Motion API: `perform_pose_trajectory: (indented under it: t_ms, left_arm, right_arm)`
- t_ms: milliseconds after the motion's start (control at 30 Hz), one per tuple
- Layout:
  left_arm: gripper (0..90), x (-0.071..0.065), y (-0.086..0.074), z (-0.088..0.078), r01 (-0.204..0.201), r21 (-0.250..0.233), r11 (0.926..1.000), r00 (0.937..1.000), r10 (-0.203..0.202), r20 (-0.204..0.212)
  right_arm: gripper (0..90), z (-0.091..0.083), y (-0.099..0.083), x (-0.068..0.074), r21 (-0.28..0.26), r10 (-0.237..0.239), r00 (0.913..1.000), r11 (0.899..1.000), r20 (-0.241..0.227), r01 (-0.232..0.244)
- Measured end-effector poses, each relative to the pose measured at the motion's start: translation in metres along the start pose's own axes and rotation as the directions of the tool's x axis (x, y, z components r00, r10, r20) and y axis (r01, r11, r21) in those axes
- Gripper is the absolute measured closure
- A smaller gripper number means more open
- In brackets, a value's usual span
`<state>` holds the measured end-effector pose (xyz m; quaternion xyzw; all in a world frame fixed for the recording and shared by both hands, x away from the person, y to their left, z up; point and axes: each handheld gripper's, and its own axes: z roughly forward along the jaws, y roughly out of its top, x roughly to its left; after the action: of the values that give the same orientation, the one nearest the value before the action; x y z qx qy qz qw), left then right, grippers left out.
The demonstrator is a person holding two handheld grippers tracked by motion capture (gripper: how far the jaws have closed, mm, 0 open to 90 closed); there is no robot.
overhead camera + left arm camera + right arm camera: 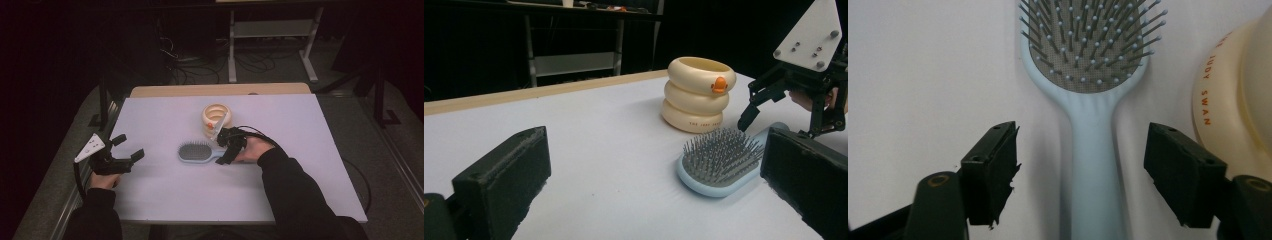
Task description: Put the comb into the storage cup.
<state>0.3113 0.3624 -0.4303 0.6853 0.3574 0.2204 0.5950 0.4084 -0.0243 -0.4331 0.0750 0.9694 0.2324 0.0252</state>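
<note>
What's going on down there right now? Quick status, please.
Right gripper open, jaws either side of brush handle, not touching. Left gripper open, idle. Cream holder close beside.

Dim and dark beyond the evenly lit table (165,200), soft faint shadows, slight blur on near fingers (990,172), no glare.

The brush handle (1093,170) lay between the right gripper's (1083,175) jaws, touching neither, its head ahead of them; the cup (1238,100) stood just beside the right-hand jaw.
</note>
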Motion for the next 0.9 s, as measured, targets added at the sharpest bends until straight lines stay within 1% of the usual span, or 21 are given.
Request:
perform_pose_trajectory:
  t_ms: [100,233,367,533,600,633,667,700,733,800,833,900]
  left_arm:
    - [0.0,0.0,0.0,0.0,0.0,0.0,1.0,1.0,0.0,0.0]
    - [0.0,0.0,0.0,0.0,0.0,0.0,1.0,1.0,0.0,0.0]
    - [0.0,0.0,0.0,0.0,-0.001,-0.003,1.0,1.0,0.001,-0.002]
    - [0.0,0.0,0.0,0.0,-0.002,0.0,1.0,1.0,0.002,-0.001]
    - [0.0,0.0,0.0,0.0,-0.001,-0.003,1.0,1.0,0.001,-0.001]
    - [0.0,0.0,0.0,0.0,-0.001,-0.003,1.0,1.0,0.001,-0.002]
    - [0.0,0.0,0.0,0.0,-0.001,-0.003,1.0,1.0,0.001,-0.002]
    - [0.0,0.0,0.0,0.0,-0.001,-0.002,1.0,1.0,0.001,-0.002]
    - [0.0,0.0,0.0,0.0,-0.001,-0.002,1.0,1.0,0.001,-0.002]
    - [0.0,0.0,0.0,0.0,-0.002,-0.003,1.0,1.0,0.002,-0.002]
    - [0.0,0.0,0.0,0.0,-0.004,-0.001,1.0,1.0,0.004,-0.002]
    - [0.0,0.0,0.0,0.0,-0.003,0.0,1.0,1.0,0.003,-0.002]
  right_arm:
    - [31.0,0.001,0.0,-0.001,0.004,0.002,1.0,1.0,-0.006,-0.002]
    - [37.2,0.003,-0.001,-0.003,0.008,0.007,0.9998,1.0,-0.018,-0.006]
    - [41.6,0.006,-0.001,-0.003,0.018,-0.003,0.9999,1.0,-0.017,0.004]
    - [46.5,0.011,0.001,-0.002,0.033,-0.012,0.9999,0.999,0.004,0.011]
    - [48.8,0.013,0.002,-0.003,0.037,-0.016,0.9999,0.999,0.006,0.016]
    - [51.1,0.013,0.002,-0.003,0.032,-0.014,0.9999,0.999,0.005,0.014]
    - [51.1,0.013,0.002,-0.003,0.032,-0.014,0.9999,0.999,0.005,0.014]
    - [54.5,0.013,0.003,-0.003,0.032,-0.019,0.9998,0.999,0.007,0.019]
    - [55.1,0.013,0.003,-0.004,0.033,-0.018,0.9998,0.999,0.007,0.018]
    - [58.2,0.013,0.004,-0.004,0.038,-0.018,0.9998,0.999,0.0,0.018]
    - [58.2,0.013,0.004,-0.004,0.038,-0.018,0.9998,0.999,0.0,0.018]
    - [62.4,0.014,0.006,-0.004,0.046,-0.025,0.9996,0.999,-0.012,0.026]
